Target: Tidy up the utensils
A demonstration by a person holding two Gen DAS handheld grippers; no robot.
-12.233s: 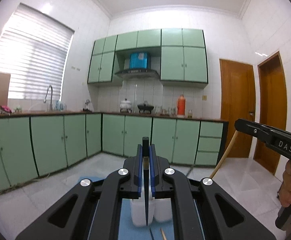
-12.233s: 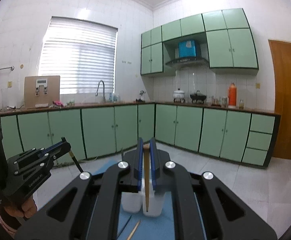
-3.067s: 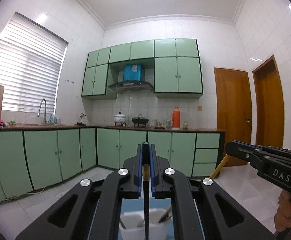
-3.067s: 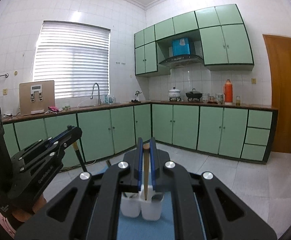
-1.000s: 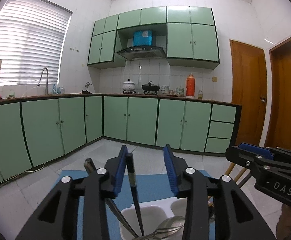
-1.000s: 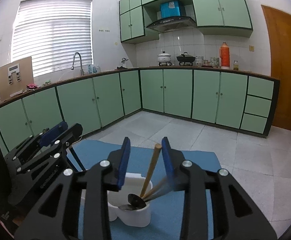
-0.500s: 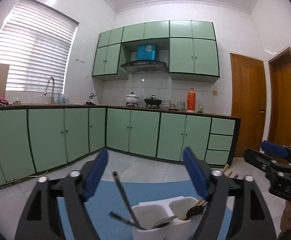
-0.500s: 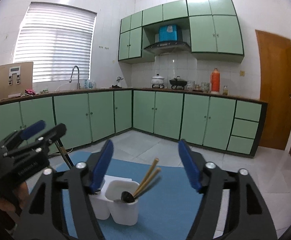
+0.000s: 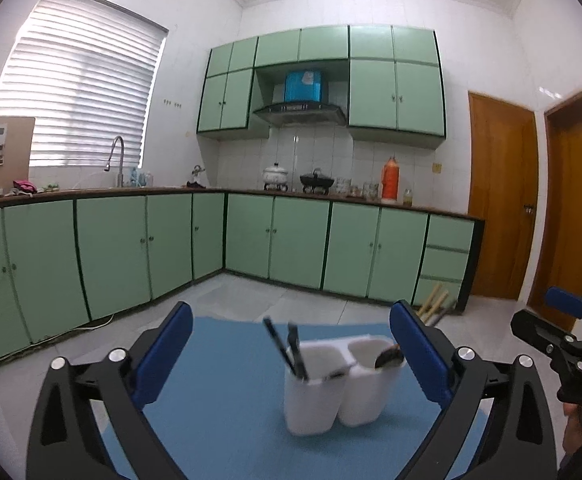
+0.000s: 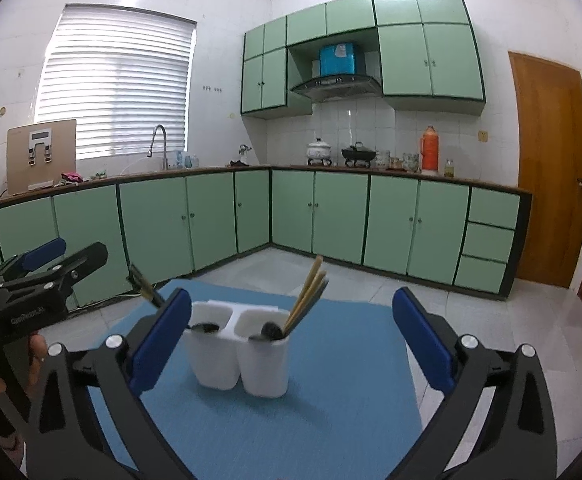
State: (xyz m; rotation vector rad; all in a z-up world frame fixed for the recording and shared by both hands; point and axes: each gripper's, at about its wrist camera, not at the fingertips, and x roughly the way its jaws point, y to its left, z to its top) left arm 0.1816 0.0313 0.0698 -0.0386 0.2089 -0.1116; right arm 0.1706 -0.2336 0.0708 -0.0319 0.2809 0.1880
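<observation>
— While the left gripper [image 9: 289,354] is opening, what sits ahead of it?

— Nothing between its fingers; the white two-cup utensil holder [image 9: 333,384] stands on the blue mat [image 9: 219,408], dark chopsticks [image 9: 287,348] in the left cup, probably sorted by kind.

— And the right wrist view?

— The right gripper [image 10: 291,344] is opening too, empty. Wooden chopsticks [image 10: 307,292] lean in the right cup beside a spoon [image 10: 269,330].

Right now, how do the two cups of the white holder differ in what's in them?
The left cup holds dark chopsticks leaning left; the right cup holds wooden chopsticks leaning right. The left cup's spoon looks silvery, the right cup's spoon darker. Both cups are white, joined, upright on the blue mat.
</observation>
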